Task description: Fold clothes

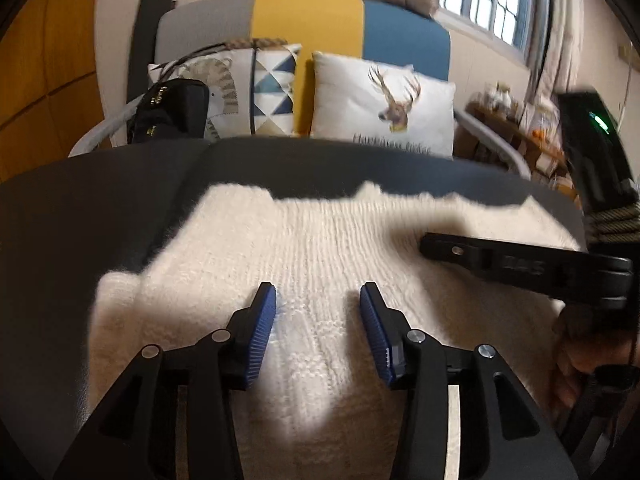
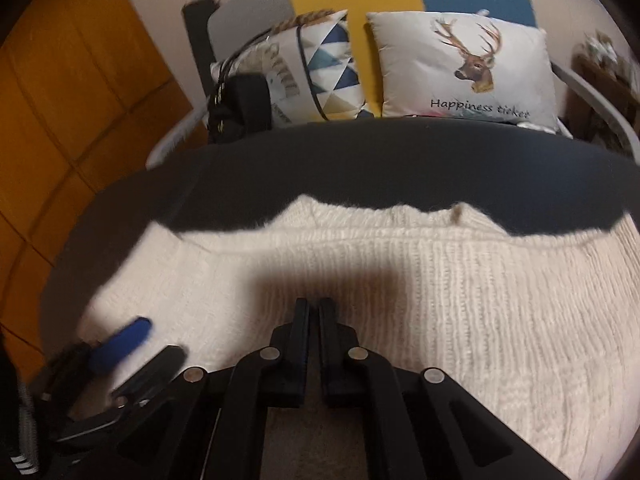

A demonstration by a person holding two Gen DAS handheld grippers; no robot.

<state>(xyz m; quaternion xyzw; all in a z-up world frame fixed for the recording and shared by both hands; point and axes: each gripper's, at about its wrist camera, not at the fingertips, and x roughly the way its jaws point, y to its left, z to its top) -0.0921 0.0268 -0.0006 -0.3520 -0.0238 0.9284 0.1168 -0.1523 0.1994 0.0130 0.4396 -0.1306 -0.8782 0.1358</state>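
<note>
Lying on surface [image 1: 80, 208]: cream knit sweater [image 1: 320, 248], spread flat over the dark top, fuzzy edge toward the sofa.
Sofa [image 1: 308, 20]: grey, yellow and blue back, behind the surface.
Deer pillow [image 1: 384, 104]: on the sofa, right of a triangle pillow [image 1: 276, 88].
Bag [image 1: 172, 108]: black, on the sofa's left end.
Left gripper [image 1: 318, 300]: fingers spread, nothing between them, over the sweater.
Right gripper [image 2: 314, 308]: fingers pressed together, nothing visibly pinched, over the sweater.
</note>
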